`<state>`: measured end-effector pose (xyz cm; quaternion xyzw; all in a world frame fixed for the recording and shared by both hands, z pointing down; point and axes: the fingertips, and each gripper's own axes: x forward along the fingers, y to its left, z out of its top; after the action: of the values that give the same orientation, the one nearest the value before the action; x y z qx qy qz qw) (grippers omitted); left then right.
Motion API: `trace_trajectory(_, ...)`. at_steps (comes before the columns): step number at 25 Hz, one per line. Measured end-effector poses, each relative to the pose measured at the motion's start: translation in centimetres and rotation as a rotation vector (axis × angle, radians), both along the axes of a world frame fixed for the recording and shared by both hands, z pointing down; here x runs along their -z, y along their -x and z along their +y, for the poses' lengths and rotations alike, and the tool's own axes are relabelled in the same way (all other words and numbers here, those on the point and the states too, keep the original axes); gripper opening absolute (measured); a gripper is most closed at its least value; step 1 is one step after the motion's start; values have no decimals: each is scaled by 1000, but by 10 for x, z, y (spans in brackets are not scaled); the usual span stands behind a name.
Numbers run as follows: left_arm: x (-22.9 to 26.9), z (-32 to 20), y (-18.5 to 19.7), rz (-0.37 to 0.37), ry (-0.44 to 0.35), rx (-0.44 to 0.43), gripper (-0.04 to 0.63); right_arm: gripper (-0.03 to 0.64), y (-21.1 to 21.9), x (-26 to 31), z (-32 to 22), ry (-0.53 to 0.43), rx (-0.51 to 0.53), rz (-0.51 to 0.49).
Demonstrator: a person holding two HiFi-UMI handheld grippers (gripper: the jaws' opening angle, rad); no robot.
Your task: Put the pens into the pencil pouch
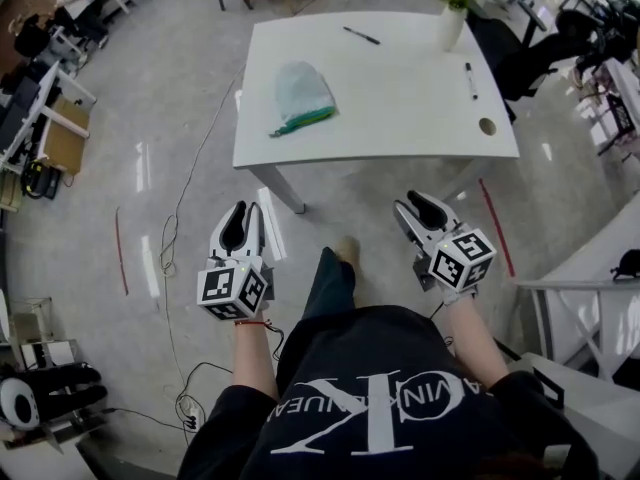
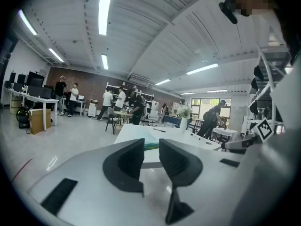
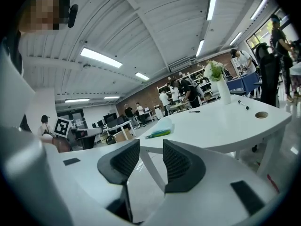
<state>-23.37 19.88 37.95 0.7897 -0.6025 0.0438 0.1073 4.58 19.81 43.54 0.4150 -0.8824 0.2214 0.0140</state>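
My left tongs (image 1: 247, 218) hang over the floor, short of the counter's (image 1: 400, 108) near edge and off its near-left corner. Their jaws stand apart with nothing between them; through the gap I see only the counter ahead.

On the counter, the pencil pouch (image 1: 300, 96) lies in the left half, closer to the near edge than the far one, its green zip edge turned toward the near-left corner. I cannot tell whether the zip is open. Nothing is touching the pouch.

Further right, one black pen (image 1: 361, 35) lies near the far edge, about midway along it and well apart from the pouch. A white vase of flowers (image 1: 452, 13) stands at the far-right corner. The second pen (image 1: 470, 80) lies close to the right edge, between the vase and a round hole (image 1: 487, 126) near the near-right corner.

My right tongs (image 1: 411, 204) are also over the floor, just short of the near edge toward the near-right corner. Their jaws are apart and empty too.

As I judge it, the task has not begun: both pens sit out on the counter, neither is gripped, and the pouch is untouched. Everything is left to do: reach the counter, ready the pouch if it is closed, then pick up each pen and slide it inside.
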Motion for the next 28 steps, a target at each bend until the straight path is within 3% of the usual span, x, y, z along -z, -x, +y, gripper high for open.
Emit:
trace_trajectory(14, -14, -132, -39, -11, 47, -151, 89, 170, -8, -2, -94, 37, -40, 19)
trace_trajectory(28, -37, -218, -53, 26, 94, -244, 94, 172, -6, -12, -154, 88, -86, 74)
